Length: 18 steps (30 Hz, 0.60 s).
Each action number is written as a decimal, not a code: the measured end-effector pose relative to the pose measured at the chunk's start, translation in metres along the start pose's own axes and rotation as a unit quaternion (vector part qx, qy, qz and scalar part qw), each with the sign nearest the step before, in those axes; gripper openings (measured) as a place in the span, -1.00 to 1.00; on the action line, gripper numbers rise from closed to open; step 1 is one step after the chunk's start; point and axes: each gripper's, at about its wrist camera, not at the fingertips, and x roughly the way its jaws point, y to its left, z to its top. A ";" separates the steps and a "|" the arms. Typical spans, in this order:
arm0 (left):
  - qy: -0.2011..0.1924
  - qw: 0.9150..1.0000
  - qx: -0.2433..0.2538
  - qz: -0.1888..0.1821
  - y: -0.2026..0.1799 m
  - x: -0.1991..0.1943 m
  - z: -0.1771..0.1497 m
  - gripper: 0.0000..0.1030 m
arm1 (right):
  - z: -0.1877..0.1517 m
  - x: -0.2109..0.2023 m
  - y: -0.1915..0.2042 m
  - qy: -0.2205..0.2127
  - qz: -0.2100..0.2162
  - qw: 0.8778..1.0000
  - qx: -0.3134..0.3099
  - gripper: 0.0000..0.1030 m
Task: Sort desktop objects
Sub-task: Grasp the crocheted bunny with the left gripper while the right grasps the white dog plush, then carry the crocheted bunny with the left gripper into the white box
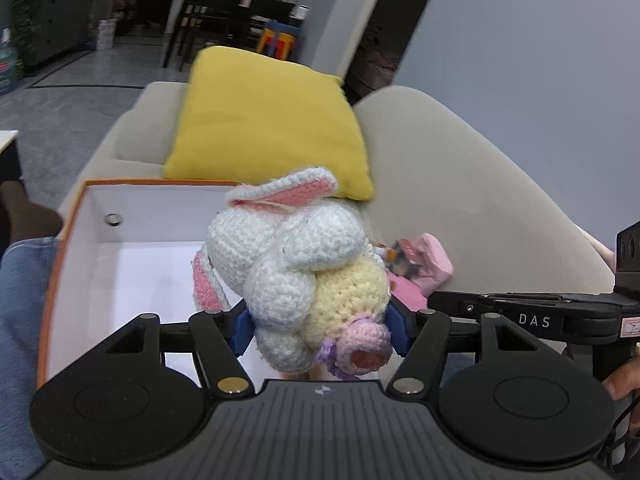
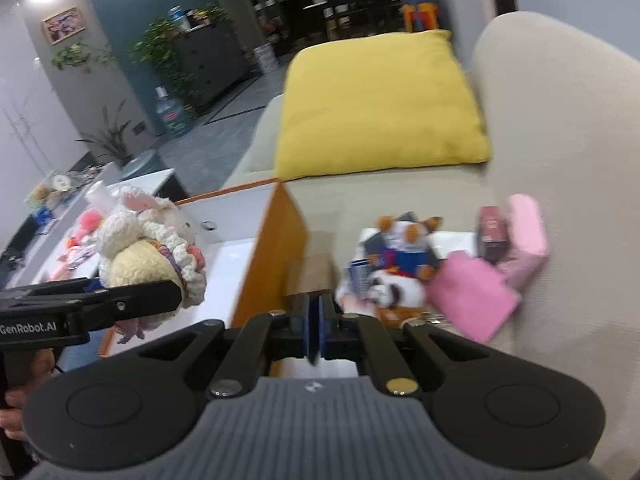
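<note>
The left tongs (image 1: 320, 328) are pinching a crocheted bunny (image 1: 304, 280) above the orange-edged white box (image 1: 72, 240), seemingly for dropping in, while the right tongs (image 2: 314, 332), pressed together and empty, are hovering near the plush toys (image 2: 400, 264) awaiting sorting on the sofa (image 2: 560, 160).

Both wrist views, close in, share the yellow cushion (image 1: 268, 124) (image 2: 380, 104).
</note>
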 end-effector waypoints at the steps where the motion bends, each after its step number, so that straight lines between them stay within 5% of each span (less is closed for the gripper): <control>1: -0.002 1.000 -0.005 0.002 0.005 -0.002 -0.001 0.44 | 0.000 0.002 0.003 0.002 -0.003 1.000 -0.001 -0.91; 5: -0.004 1.000 -0.023 0.014 0.024 -0.017 -0.006 0.44 | 0.001 0.016 0.001 0.027 -0.006 1.000 0.015 -0.92; 10: 0.011 0.999 -0.035 0.024 0.046 -0.017 -0.013 0.44 | -0.012 0.034 0.010 0.086 -0.005 0.996 0.004 -0.64; 12: 0.018 0.999 -0.035 0.023 0.051 -0.016 -0.018 0.44 | -0.019 0.046 0.013 0.111 -0.007 0.994 0.013 -0.33; 18: 0.044 0.999 -0.026 0.009 0.076 -0.003 -0.026 0.44 | -0.035 0.092 0.005 0.167 -0.003 0.983 0.081 -0.13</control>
